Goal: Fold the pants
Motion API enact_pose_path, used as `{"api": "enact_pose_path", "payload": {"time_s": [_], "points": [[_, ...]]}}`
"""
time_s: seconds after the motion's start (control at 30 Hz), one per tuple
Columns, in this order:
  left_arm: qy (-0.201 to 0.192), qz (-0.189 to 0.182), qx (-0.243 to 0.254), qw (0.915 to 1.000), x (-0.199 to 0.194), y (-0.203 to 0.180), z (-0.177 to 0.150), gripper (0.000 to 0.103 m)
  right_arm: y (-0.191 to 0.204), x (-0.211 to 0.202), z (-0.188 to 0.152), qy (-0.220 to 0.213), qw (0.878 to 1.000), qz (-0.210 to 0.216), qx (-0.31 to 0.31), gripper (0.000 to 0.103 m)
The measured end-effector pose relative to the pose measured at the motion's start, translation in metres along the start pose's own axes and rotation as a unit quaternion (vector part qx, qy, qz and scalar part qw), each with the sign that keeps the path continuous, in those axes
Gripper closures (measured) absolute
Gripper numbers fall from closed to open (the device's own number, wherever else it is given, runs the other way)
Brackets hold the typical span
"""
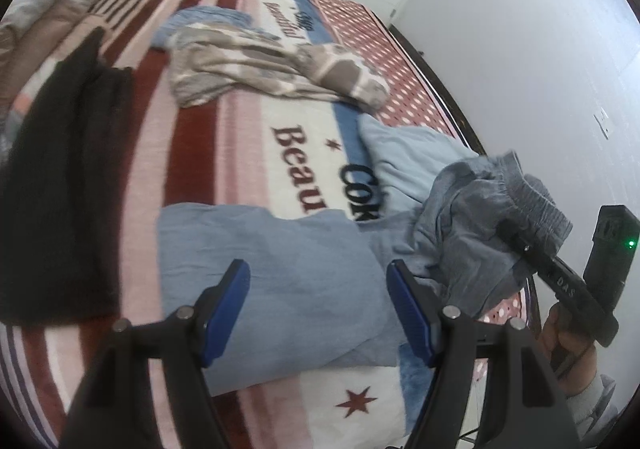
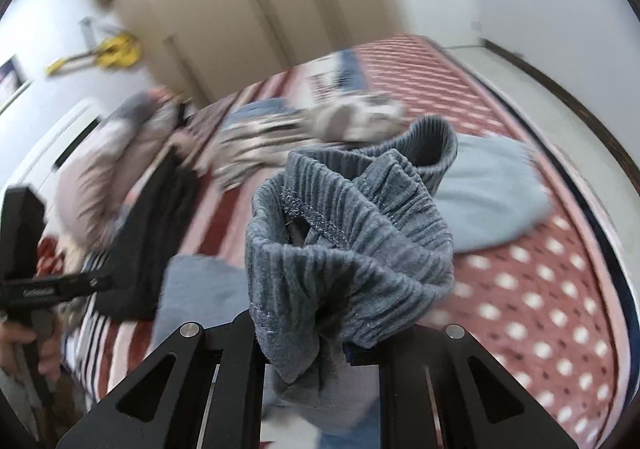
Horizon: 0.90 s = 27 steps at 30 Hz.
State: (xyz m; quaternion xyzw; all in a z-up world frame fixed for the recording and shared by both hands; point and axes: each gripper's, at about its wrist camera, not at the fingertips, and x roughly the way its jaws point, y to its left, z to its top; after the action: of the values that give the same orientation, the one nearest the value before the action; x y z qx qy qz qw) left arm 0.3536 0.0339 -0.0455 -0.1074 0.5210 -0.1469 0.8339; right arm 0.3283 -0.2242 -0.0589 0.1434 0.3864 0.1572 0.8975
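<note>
The bed fills your view, with its striped blanket. The blue pants lie at 6 o'clock in the left view, legs flat. Your right tongs are clenched on the bunched waistband, lifted off the bed. Your left tongs are spread wide, holding nothing. You look to be starting the fold. Next, grab the other waist corner and pull flat.
</note>
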Motion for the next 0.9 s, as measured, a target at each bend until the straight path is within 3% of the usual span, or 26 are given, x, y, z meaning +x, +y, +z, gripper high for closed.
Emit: {"api": "enact_pose_path", "payload": {"time_s": [0.13, 0.33, 0.47, 0.7, 0.83, 0.9], "points": [[-0.014, 0.018, -0.014, 0.9996, -0.02, 0.029, -0.004, 0.036, 0.054, 0.023, 0.0, 0.018, 0.997, 0.044, -0.052, 0.095], [-0.031, 0.036, -0.044, 0.9979, -0.049, 0.079, -0.012, 0.036, 0.142, 0.075, -0.022, 0.065, 0.984, 0.104, -0.132, 0.095], [-0.037, 0.047, -0.055, 0.9967, -0.063, 0.107, -0.017, 0.036, 0.195, 0.12, -0.047, 0.1, 0.971, 0.102, -0.192, 0.095], [-0.043, 0.057, -0.069, 0.9951, -0.077, 0.145, -0.024, 0.036, 0.226, 0.179, -0.09, 0.154, 0.954, 0.067, -0.25, 0.095], [-0.043, 0.059, -0.071, 0.9947, -0.08, 0.158, -0.026, 0.036, 0.225, 0.194, -0.097, 0.173, 0.953, 0.07, -0.239, 0.093], [-0.044, 0.058, -0.074, 0.9946, -0.081, 0.162, -0.027, 0.036, 0.223, 0.203, -0.1, 0.188, 0.953, 0.074, -0.227, 0.086]]}}
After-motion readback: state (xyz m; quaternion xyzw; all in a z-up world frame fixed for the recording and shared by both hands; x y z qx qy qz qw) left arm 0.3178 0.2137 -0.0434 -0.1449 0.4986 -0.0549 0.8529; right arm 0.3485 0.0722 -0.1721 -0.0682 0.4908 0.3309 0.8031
